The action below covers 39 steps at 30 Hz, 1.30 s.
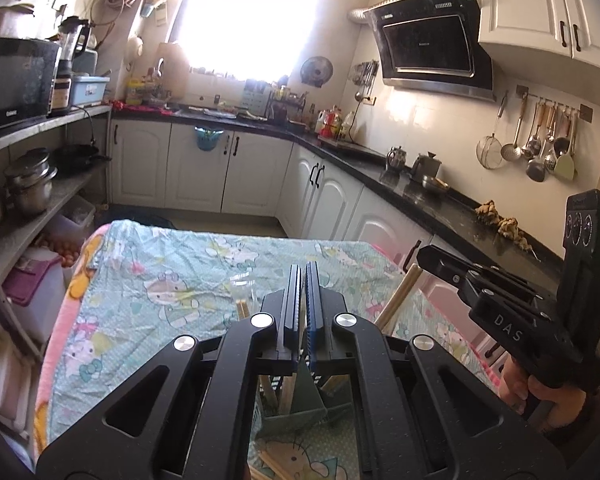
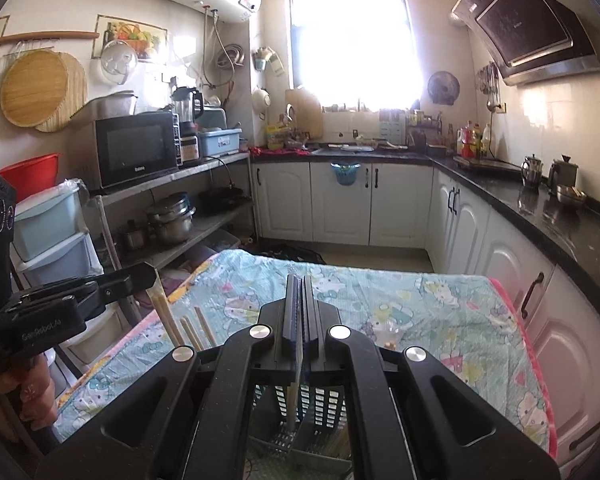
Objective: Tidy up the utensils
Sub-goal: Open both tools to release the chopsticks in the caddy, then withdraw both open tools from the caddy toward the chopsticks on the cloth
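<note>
— Where is the right hand-held gripper (image 2: 300,312)?

— Over the slotted green basket (image 2: 328,404), jaws pressed together on a pale chopstick (image 2: 294,396) that hangs down into it.

— And the left hand-held gripper (image 1: 302,300)?

— Just beside it, jaws together too. It seems to pinch wooden chopsticks (image 2: 166,316) at its tip, though its own view hides the contact.

— The basket?

— On the cloth-covered surface (image 2: 440,312), near a glass jar (image 2: 388,330).

Light source: daylight through the window (image 2: 352,40), blown out white.
Glare: spills onto adjoining wall tiles (image 1: 432,120).
Foreground: shaded, detail legible.
Distortion: strong fisheye bending, dark corner vignette.
Focus: slightly soft throughout.
</note>
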Each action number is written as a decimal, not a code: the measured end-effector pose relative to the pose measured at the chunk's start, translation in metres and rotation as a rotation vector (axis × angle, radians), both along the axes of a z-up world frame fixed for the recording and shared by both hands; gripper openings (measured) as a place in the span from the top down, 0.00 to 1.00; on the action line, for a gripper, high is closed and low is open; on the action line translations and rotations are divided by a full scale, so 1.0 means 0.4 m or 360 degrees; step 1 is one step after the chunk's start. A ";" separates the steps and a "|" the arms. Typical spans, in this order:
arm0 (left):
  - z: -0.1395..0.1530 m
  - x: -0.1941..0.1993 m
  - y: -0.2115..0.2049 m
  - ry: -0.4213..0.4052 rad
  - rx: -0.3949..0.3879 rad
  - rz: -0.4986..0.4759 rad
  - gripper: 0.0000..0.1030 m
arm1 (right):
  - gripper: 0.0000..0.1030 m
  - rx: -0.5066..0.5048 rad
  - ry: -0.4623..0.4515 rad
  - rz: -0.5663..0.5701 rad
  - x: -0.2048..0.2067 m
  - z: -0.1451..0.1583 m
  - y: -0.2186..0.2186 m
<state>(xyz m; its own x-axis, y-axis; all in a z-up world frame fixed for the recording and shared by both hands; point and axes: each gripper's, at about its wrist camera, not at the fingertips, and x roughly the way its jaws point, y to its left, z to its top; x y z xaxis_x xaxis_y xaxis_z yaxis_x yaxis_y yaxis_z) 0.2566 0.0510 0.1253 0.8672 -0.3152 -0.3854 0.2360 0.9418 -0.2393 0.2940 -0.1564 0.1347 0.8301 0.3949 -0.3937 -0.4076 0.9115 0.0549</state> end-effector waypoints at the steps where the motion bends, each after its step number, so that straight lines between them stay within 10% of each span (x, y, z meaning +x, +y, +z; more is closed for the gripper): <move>1: -0.006 0.003 -0.001 0.0013 0.0000 0.0001 0.99 | 0.96 -0.0003 0.0011 -0.0006 0.003 -0.007 -0.002; 4: -0.023 0.006 -0.001 0.0045 0.0005 0.0006 0.96 | 0.86 -0.0003 0.0057 -0.0028 0.013 -0.027 -0.012; 21: -0.013 -0.061 0.048 0.0027 -0.0051 0.0097 0.11 | 0.47 0.0021 0.0058 -0.0053 -0.041 -0.036 -0.069; 39: -0.021 -0.157 0.076 0.0013 0.0019 0.0233 0.10 | 0.39 0.0006 0.0037 -0.0024 -0.138 -0.031 -0.088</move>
